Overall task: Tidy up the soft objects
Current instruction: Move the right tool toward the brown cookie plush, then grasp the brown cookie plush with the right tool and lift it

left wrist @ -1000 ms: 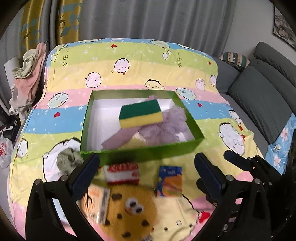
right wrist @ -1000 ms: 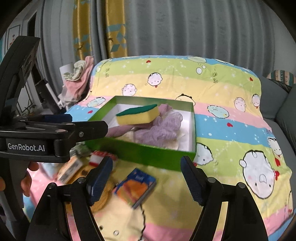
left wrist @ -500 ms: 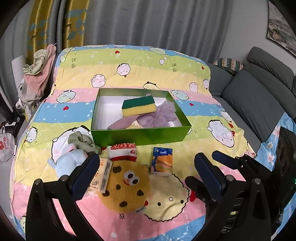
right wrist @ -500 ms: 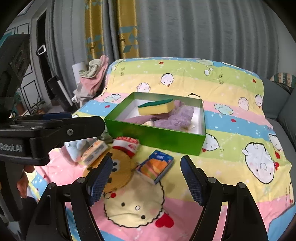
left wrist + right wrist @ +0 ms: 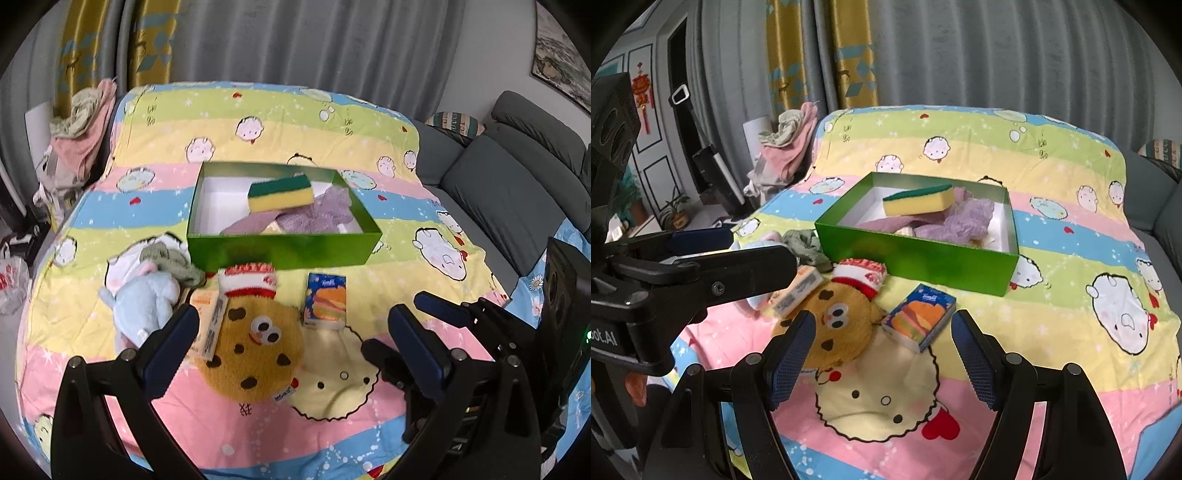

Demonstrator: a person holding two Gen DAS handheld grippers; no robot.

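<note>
While both tools hang above the quilt with nothing between their fingers, the sorting looks only partly done. The left gripper (image 5: 291, 328) stands spread wide, and so does the right gripper (image 5: 882, 349) — each released, each well short of the green box (image 5: 280, 253) that lies straight ahead of them.

That box, a shallow glossy card tray with a white floor, seems to be the collecting place: a yellow sponge (image 5: 280, 194) with a dark green scouring face rests tilted on a heap of lilac fuzzy cloth (image 5: 321, 218), so the springy block sits propped rather than flat.

Nearer the fingers, the loose things lie in a row just in front of the box wall, probably set within easy reach. Between the left tool's fingertips sits a round cookie plush (image 5: 255, 350), tan pile with dark chips, googly eyes and a red-and-white knitted cap touching the box side. Just right of it lies a tissue pack (image 5: 325, 301) — slick printed film, flat and rectangular. Left of the plush a small orange carton (image 5: 207, 325) is partly hidden behind the left finger, and beyond that a pale blue plush toy (image 5: 144, 302) leans against a crumpled grey-green cloth (image 5: 173, 264).

By judgement, the plush and cloths would squash readily under a pinch; the tissue pack would slide.
</note>
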